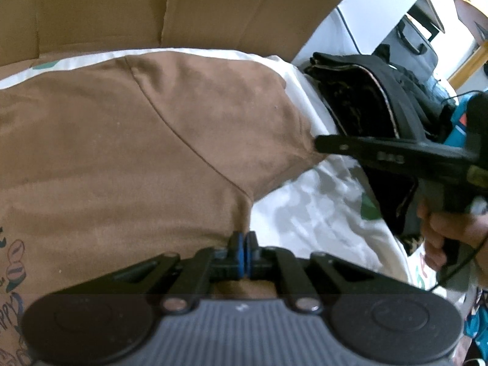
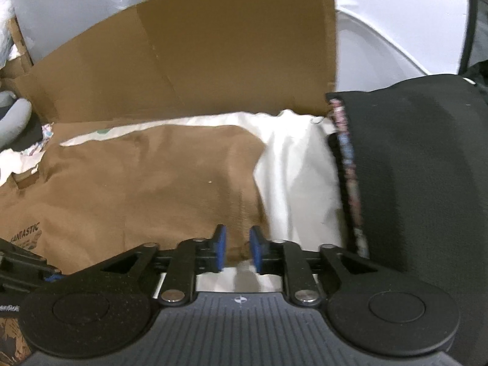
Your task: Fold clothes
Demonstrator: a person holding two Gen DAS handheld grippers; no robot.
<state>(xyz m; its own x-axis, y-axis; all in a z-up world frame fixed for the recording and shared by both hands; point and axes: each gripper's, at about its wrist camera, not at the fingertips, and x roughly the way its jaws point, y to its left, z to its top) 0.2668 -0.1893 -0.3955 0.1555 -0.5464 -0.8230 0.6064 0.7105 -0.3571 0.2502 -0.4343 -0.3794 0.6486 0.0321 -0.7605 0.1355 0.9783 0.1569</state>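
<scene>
A brown T-shirt [image 1: 122, 140] with a printed design lies spread on a white sheet [image 1: 317, 210]. My left gripper [image 1: 243, 245] is shut on the shirt's side seam below the sleeve. My right gripper [image 1: 318, 146] comes in from the right and touches the sleeve's hem. In the right wrist view the shirt [image 2: 146, 183] lies ahead, and my right gripper [image 2: 238, 248] stands slightly open with the sleeve edge between its blue pads [image 2: 221, 248]; the pads do not press the cloth.
A cardboard sheet [image 1: 170, 6] stands behind the shirt, also in the right wrist view [image 2: 213, 55]. A stack of folded dark clothes [image 1: 366, 100] lies to the right [image 2: 421, 164]. Crumpled white cloth [image 2: 21, 161] lies at far left.
</scene>
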